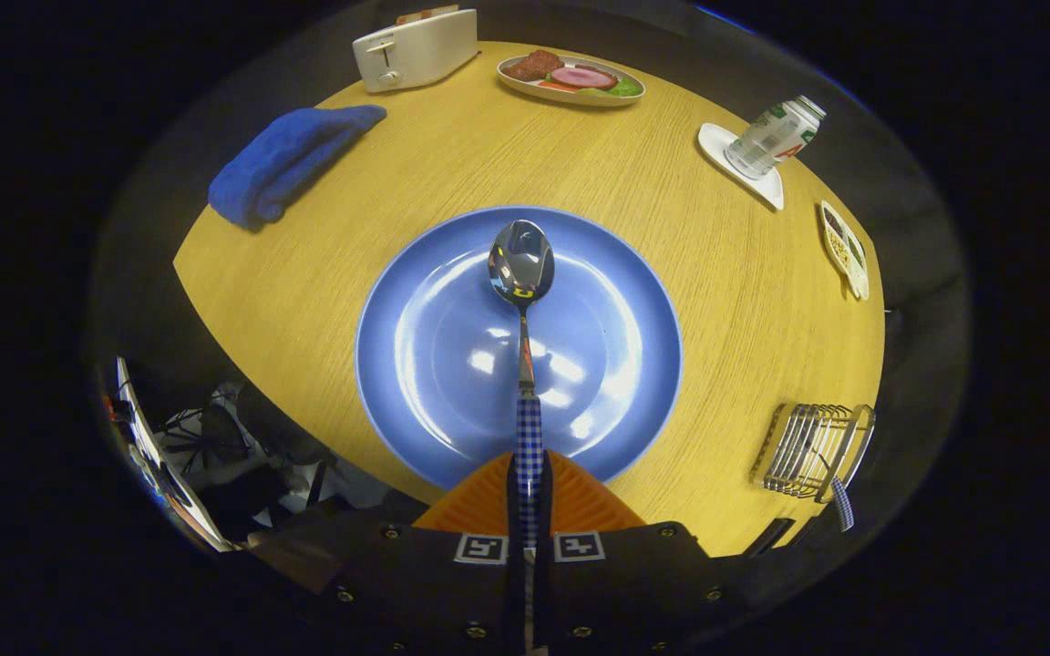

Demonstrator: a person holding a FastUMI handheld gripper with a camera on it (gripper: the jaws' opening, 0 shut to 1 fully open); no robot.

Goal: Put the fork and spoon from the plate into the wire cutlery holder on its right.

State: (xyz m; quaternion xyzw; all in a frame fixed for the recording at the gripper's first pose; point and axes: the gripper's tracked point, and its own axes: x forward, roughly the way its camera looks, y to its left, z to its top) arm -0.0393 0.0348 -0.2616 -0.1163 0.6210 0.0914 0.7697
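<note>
I have the spoon clamped by its checked handle in my gripper jaws, lifted above the blue plate. Next, I judge, I carry it right to the wire cutlery holder, where another checked handle shows.

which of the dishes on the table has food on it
The oval plate at the far edge, beside the toaster, carries food. The blue plate beneath the spoon, which the gripper holds, is bare.

Spoon between fingers — seemingly clamped — over plate
</note>
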